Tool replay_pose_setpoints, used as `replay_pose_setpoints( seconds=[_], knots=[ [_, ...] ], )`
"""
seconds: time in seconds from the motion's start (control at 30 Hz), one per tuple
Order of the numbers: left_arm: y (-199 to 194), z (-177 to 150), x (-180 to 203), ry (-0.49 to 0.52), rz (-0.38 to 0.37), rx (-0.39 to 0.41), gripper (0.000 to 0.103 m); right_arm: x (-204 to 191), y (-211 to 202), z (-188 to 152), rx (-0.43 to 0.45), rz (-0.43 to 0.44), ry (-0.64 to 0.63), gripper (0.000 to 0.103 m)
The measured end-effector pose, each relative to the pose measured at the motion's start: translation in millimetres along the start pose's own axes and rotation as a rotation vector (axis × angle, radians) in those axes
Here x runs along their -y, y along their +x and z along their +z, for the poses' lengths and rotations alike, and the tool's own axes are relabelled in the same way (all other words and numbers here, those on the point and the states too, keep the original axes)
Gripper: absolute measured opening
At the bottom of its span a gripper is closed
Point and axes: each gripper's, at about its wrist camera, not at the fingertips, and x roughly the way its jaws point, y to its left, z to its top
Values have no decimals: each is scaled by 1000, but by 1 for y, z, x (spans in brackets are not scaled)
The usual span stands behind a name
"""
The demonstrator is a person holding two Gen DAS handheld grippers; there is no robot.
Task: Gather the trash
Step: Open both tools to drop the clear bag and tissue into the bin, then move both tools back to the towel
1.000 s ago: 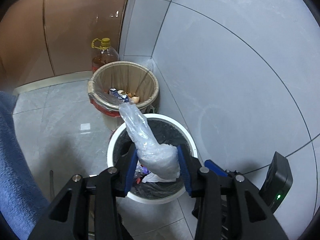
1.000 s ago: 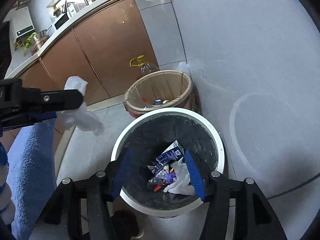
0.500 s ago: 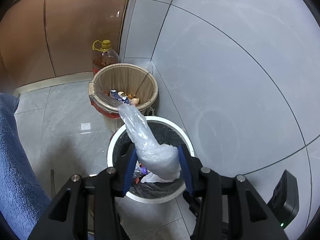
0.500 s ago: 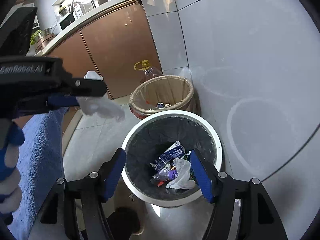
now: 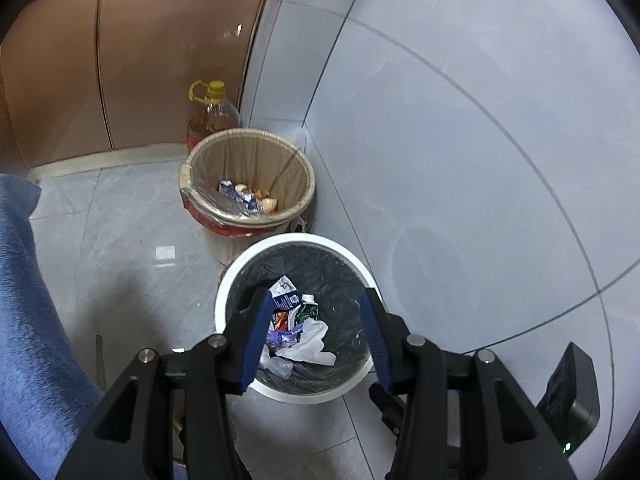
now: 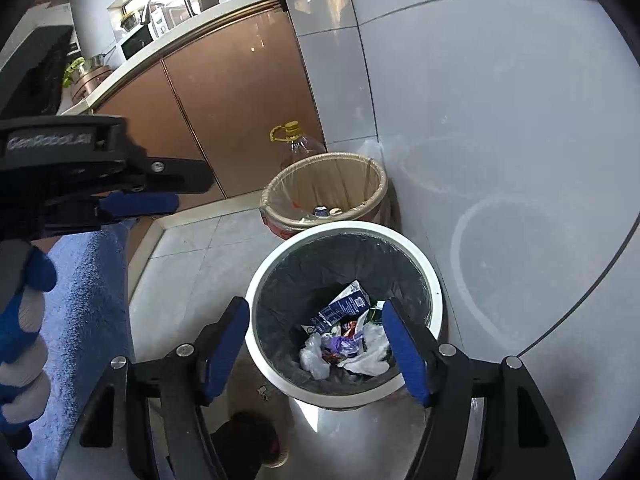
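Note:
A white bin with a black liner (image 5: pixel 236 276) (image 6: pixel 424 264) stands on the floor by the wall. It holds trash: a blue carton (image 5: pixel 284 294) (image 6: pixel 344 308), white plastic bags (image 5: pixel 310 340) (image 6: pixel 370 354) and a clear crumpled bag (image 5: pixel 276 364) (image 6: pixel 314 358). My left gripper (image 5: pixel 314 340) is open and empty, hovering above the bin. It also shows at the left of the right wrist view (image 6: pixel 138 204). My right gripper (image 6: pixel 316 348) is open and empty above the bin's near side.
A second bin with a beige liner (image 5: pixel 246 178) (image 6: pixel 324 188) stands behind the white one, with scraps inside. An oil bottle with a yellow cap (image 5: pixel 212 114) (image 6: pixel 298 142) stands behind it against brown cabinets (image 5: pixel 132 60). A blue sleeve (image 5: pixel 28 320) fills the left.
My left gripper has opened and let go of the clear plastic bag, which now lies in the white bin. The right gripper has stayed open above the bin.

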Motion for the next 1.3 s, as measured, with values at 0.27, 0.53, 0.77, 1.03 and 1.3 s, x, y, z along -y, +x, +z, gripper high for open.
replay_pose_setpoints(
  seconds=[0.27, 0.53, 0.77, 1.03, 1.3],
  knots=[
    [-84, -16, -15, -12, 44, 163, 44, -31, -44, 15, 96, 12, -60, 94],
    [-181, -66, -42, -30, 153, 358, 44, -76, -102, 24, 201, 66, -119, 103],
    [-257, -120, -71, -49, 285, 425, 44, -119, -144, 23, 278, 170, -172, 103],
    [-334, -182, -109, -147, 386, 496, 44, -172, -197, 15, 400, 271, -279, 103],
    [-398, -243, -133, -251, 504, 580, 45, -200, -235, 4, 471, 368, -324, 103]
  ],
)
